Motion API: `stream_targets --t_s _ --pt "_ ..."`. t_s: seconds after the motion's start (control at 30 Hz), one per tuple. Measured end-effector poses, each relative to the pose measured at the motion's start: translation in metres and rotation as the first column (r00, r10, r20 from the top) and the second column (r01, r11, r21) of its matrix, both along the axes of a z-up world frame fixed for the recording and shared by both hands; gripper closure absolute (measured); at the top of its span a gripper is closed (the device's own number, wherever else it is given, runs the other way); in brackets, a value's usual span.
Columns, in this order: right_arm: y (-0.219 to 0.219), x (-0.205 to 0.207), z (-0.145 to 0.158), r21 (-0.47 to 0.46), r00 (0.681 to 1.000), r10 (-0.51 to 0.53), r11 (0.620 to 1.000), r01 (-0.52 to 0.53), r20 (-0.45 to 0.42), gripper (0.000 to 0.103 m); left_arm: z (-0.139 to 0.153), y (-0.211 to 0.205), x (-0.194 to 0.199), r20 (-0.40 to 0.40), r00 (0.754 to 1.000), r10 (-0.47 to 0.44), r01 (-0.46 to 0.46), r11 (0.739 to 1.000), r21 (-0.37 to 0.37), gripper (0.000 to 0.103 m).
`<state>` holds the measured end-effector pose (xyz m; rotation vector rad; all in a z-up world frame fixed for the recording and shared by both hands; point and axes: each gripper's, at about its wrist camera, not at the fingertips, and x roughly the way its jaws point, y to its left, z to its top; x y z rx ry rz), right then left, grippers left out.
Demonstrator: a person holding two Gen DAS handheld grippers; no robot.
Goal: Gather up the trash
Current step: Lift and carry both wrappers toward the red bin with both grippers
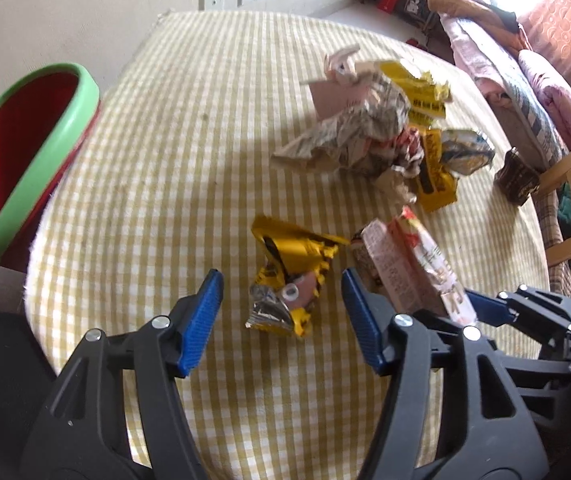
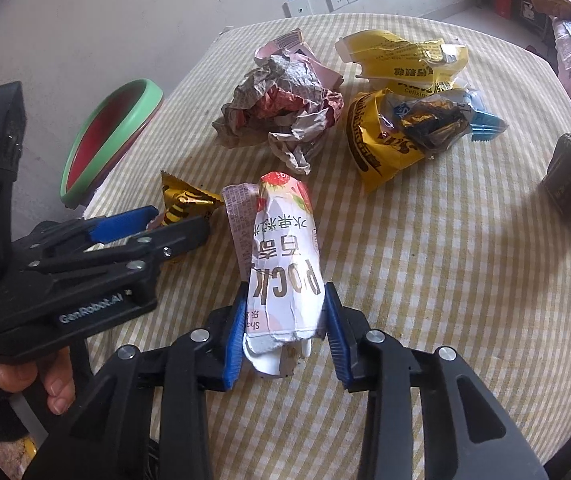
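Pink-and-white crushed cardboard snack box (image 2: 281, 264) sits pinched between the right gripper (image 2: 285, 336) pads, ready for the red, green-rimmed bin (image 2: 113, 136) beyond its left. Left gripper (image 1: 281, 320), spread and empty, straddles a crumpled yellow foil wrapper (image 1: 289, 272).

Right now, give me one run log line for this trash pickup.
left claw: open over yellow wrapper | right claw: shut on pink box | bin: off table edge | pile: untouched
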<state>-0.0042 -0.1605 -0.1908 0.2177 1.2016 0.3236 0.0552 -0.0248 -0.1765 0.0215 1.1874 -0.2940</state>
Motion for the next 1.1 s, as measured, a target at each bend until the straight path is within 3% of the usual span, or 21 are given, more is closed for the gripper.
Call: stream_targets --t_s 0.03,0.1,0.27,0.5,0.73,1.1 --pt "0.0 0.0 -0.001 0.005 1.0 0.001 1.0 -0.001 -0.002 0.069 -0.002 0.0 0.0 -0.008 1.0 0.0 0.001 1.0 0.002 0.052" --pt "0.001 0.0 0.0 0.008 1.0 0.004 1.0 -0.004 -0.001 0.071 -0.005 0.001 0.001 -0.02 1.0 0.0 0.0 1.0 0.004 0.07" --pt "0.005 -0.002 0.006 0.02 1.0 0.019 1.0 -0.02 0.017 0.073 0.003 0.008 -0.003 0.004 1.0 0.014 -0.014 0.999 -0.031 0.084" --pt "0.005 -0.007 0.033 0.076 0.996 -0.006 0.997 -0.001 0.091 0.073 0.043 0.023 -0.017 0.139 0.988 0.06 -0.054 0.997 -0.047 0.086" --pt "-0.001 -0.009 0.065 0.121 0.982 -0.07 0.991 0.049 0.175 0.072 0.087 0.046 -0.023 0.276 0.956 0.101 -0.096 0.995 -0.029 0.086" --pt "0.013 -0.006 0.092 0.122 0.967 -0.059 0.992 0.029 0.249 0.072 0.127 0.058 -0.027 0.393 0.909 0.135 -0.133 0.991 -0.032 0.086"
